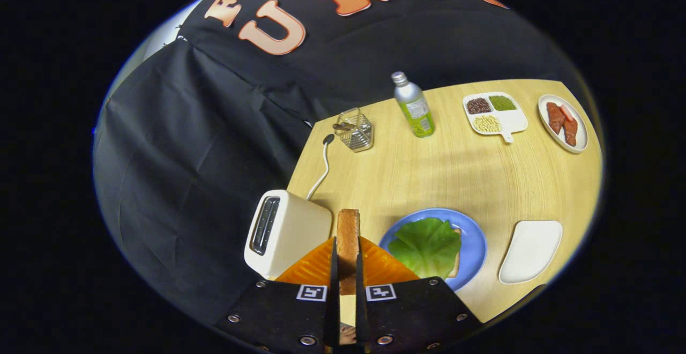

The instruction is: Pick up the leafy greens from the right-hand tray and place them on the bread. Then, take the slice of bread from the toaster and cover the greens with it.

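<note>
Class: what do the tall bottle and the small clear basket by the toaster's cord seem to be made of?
The tall silver bottle with a green label looks like brushed metal, given its dull sheen. The small clear basket looks like transparent plastic or wire, hard to tell. The hand-held gripper is shut on the brown bread slice.

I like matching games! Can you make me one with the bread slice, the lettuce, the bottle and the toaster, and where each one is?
Things:
1. bread slice
2. lettuce
3. bottle
4. toaster

Places:
A. on the blue plate
B. beside the wire basket
C. pinched between the fingers of the gripper
D. at the table's edge, cord trailing behind

Pairs: 1-C, 2-A, 3-B, 4-D
</note>
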The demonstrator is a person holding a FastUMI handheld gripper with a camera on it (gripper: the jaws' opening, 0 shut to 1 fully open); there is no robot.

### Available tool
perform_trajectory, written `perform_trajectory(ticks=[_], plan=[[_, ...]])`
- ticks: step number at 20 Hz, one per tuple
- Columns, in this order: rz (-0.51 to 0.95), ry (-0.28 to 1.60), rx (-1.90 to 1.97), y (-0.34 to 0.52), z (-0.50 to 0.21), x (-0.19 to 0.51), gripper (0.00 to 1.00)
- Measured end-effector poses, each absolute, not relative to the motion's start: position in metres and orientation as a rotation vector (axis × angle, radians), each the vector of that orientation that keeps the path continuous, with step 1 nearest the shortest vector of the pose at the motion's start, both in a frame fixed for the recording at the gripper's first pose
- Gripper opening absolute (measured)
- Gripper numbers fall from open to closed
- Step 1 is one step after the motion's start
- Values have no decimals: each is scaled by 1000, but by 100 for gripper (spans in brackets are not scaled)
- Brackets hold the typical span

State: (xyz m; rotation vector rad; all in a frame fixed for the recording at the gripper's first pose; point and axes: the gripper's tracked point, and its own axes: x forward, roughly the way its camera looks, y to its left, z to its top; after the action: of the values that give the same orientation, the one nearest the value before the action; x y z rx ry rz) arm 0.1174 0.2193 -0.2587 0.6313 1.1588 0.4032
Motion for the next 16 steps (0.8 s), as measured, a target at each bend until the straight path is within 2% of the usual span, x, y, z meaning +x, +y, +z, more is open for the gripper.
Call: perform_trajectory(ticks=[16], plan=[[400, 1186, 826, 184, -348, 102, 12]])
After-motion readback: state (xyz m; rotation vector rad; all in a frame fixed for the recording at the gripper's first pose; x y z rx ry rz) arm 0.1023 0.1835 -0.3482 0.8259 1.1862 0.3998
